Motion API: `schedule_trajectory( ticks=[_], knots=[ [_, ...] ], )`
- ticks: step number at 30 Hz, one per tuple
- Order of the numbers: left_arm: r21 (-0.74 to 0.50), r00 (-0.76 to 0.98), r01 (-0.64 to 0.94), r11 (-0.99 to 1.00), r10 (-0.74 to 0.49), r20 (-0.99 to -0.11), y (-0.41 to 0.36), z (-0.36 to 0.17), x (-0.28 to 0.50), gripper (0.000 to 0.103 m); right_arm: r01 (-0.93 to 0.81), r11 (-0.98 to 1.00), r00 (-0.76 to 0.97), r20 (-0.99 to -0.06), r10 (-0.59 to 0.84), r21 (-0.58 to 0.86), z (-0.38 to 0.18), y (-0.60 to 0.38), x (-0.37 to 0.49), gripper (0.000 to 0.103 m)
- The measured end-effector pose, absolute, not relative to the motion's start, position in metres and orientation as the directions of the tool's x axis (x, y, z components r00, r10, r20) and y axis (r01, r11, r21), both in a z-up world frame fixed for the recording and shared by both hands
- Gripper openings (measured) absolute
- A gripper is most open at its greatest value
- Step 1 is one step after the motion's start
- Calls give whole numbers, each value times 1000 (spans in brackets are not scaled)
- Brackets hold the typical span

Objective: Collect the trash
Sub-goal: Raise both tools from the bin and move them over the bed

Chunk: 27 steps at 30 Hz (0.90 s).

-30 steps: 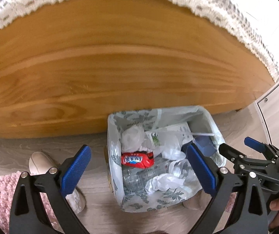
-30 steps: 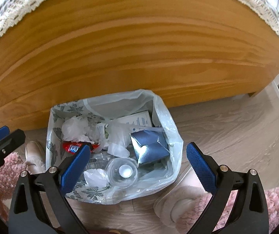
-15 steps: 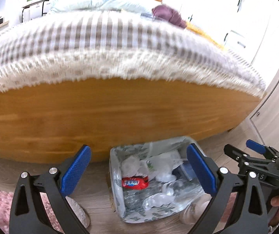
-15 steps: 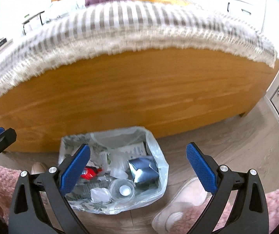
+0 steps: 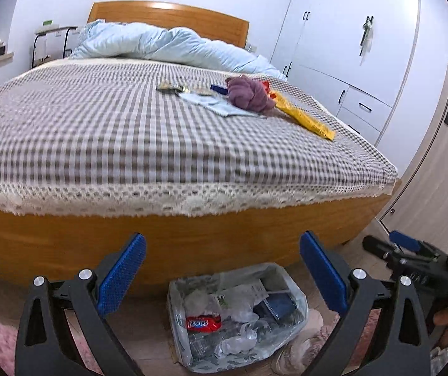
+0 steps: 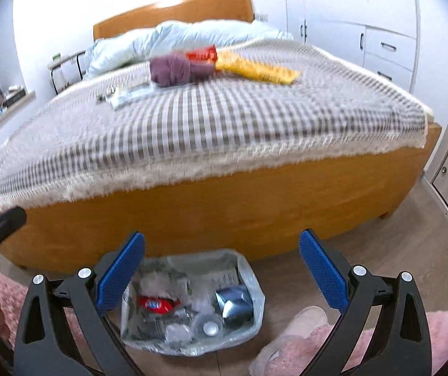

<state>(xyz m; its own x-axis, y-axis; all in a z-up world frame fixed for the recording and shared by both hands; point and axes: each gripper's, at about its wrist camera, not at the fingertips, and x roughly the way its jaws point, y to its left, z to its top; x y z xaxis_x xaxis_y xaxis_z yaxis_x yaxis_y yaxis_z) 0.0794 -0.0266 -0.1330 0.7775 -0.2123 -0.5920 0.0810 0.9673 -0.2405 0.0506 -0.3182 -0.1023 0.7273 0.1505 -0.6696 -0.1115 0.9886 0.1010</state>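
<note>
A bin lined with a clear bag (image 5: 297, 296) (image 6: 252, 285) stands on the floor by the bed's wooden foot, full of wrappers, bottles and a blue carton. On the checked bedspread (image 5: 114, 131) (image 6: 224, 119) lie a yellow wrapper (image 5: 305, 117) (image 6: 255, 70), a red packet (image 6: 202, 54), a purple cloth bundle (image 5: 249, 94) (image 6: 174, 69), pale paper pieces (image 5: 214, 105) (image 6: 127, 95) and small scraps (image 5: 170, 87). My left gripper (image 5: 222, 277) is open and empty above the bin. My right gripper (image 6: 222, 274) (image 5: 390, 247) is open and empty too.
A rolled light-blue duvet (image 5: 167, 44) lies at the headboard. White wardrobes (image 5: 349, 47) line the right wall, with a door (image 5: 443, 131) beside them. A pink rug (image 6: 443, 329) and a slipper (image 6: 289, 335) are on the floor. A small side table (image 5: 51, 44) stands at the far left.
Both grippers tilted up from looking down at the bin to facing the bed top; the bedspread and the items on it came into view. Both stayed open and empty.
</note>
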Motion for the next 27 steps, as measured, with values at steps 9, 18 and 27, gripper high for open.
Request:
schedule_trajectory(
  ticks=[9,18,27],
  knots=[
    [-169,833,164,972,-228,-504,-31,-89,91,95,-121,992,822,-557,123,39,-61,-309,73,95],
    [-174,876,201,964,-256,-409,-34,-48,117,95,-131,991,889,-443,119,5,-19,-303,97,95],
    [-194,900,219,956,-275,-338,-43,-25,151,95,-126,992,935,-335,116,-8,7,-297,126,95]
  ],
)
